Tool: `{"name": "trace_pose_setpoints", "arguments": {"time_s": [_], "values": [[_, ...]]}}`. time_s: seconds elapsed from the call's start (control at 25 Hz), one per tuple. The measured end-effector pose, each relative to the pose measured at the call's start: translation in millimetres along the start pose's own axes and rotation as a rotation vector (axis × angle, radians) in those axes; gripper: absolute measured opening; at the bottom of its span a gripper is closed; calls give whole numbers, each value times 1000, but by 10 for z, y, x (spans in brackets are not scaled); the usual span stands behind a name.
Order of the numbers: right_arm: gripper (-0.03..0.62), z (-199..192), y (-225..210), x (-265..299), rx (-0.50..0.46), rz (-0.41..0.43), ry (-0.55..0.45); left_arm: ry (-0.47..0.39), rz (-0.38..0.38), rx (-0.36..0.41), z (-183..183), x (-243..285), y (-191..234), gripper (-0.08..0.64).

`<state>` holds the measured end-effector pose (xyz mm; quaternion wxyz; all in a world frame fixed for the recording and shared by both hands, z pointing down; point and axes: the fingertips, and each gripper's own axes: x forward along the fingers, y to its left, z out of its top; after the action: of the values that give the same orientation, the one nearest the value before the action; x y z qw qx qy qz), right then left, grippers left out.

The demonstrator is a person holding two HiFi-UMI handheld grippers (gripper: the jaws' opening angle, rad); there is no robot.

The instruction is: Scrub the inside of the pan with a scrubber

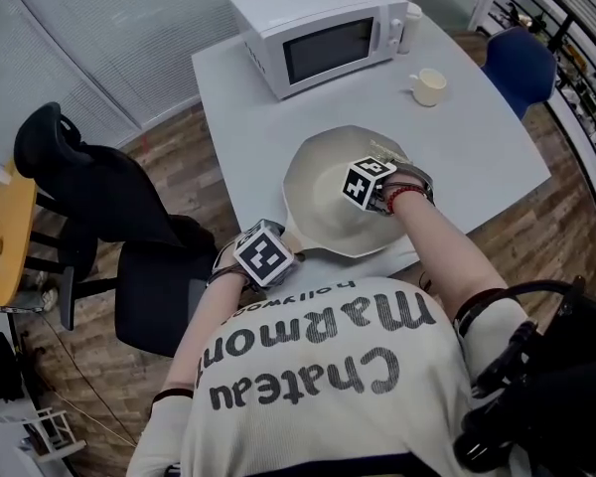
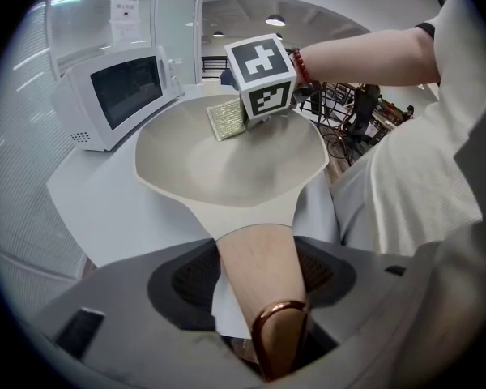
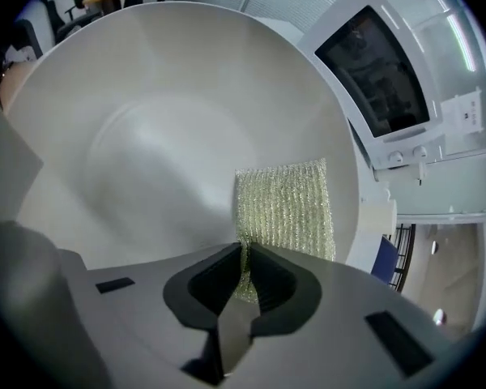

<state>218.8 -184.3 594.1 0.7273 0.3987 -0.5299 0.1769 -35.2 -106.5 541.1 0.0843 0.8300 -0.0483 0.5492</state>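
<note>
Right gripper view: the right gripper (image 3: 245, 254) keeps its jaws clamped on the lower edge of the scrubber (image 3: 285, 205), seemingly soft and light, inside the pan (image 3: 130, 136); the left gripper (image 2: 263, 298) has its jaws clamped on the stiff handle (image 2: 255, 258) at the desk's (image 2: 113, 209) near edge.

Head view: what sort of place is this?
Probably an office or meeting room, not a kitchen: a microwave and cup sit on a plain table, with a black office chair beside it.
</note>
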Motion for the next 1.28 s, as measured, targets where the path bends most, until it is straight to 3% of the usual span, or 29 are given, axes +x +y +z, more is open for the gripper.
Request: {"name": "trace_pose_setpoints", "arguments": {"time_s": [0.4,0.6,0.68,0.84,0.92,1.08,1.2,1.28], "values": [[38,-143,-167,-194,44,-65,-86,-11,-4,4,85,-13,30,267],[38,-125,-239,-376,133,-43,-201,-19,-6,3,105,-10,18,267],[37,-88,-244,-503,247,51,-295,-12,-5,-3,87,-2,20,267],[35,-91,-186,-727,566,357,-443,-12,-1,-3,89,-8,20,267],[35,-56,-214,-786,658,449,-515,-17,-3,3,94,2,11,267],[34,100,-48,-1015,743,640,-618,-6,-3,4,74,-5,7,267],[32,220,206,-1146,742,767,-643,-10,-7,7,81,-4,-5,267],[32,311,464,-1268,721,895,-649,-19,4,10,113,-30,7,267]]}}
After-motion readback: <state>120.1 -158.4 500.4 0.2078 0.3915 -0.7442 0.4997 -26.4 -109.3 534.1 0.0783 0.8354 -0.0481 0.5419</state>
